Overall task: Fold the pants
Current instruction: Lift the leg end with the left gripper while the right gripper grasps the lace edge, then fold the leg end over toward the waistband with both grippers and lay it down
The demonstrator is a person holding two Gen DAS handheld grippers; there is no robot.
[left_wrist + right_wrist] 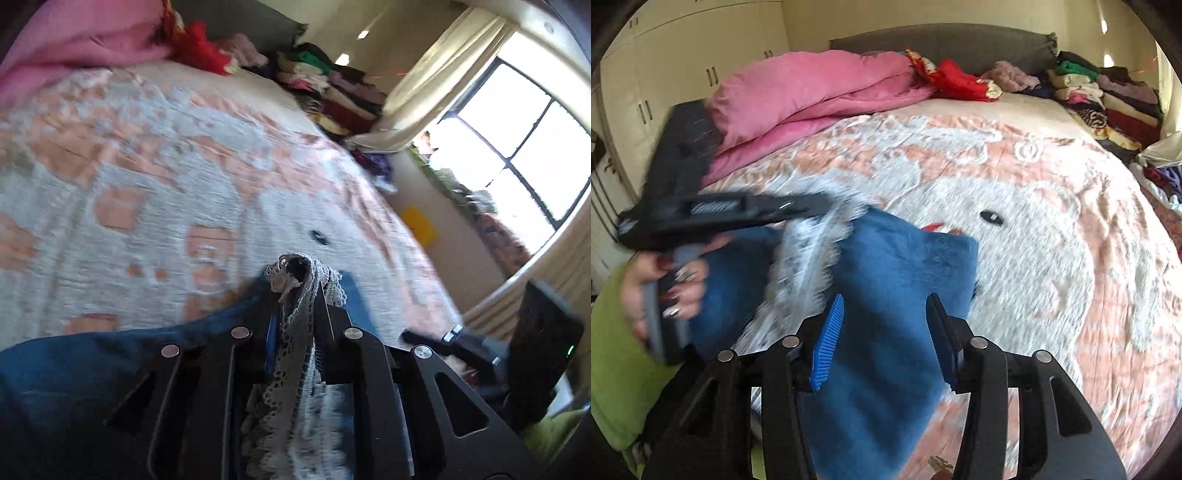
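Note:
The blue pants (897, 280) with white lace trim (809, 258) lie near the front edge of the bed. My left gripper (295, 280) is shut on the lace-trimmed edge of the pants (291, 354) and holds it lifted above the bed. In the right wrist view the left gripper (827, 203) shows at the left, blurred, with a hand on its handle. My right gripper (886, 306) is open and empty, its jaws apart just above the blue fabric.
The bed has a pink and white patterned blanket (1034, 229). A pink duvet (812, 92) is piled at the head. Stacked folded clothes (1108, 99) sit at the far right corner. A window (517, 129) and curtain (436, 74) are to the right.

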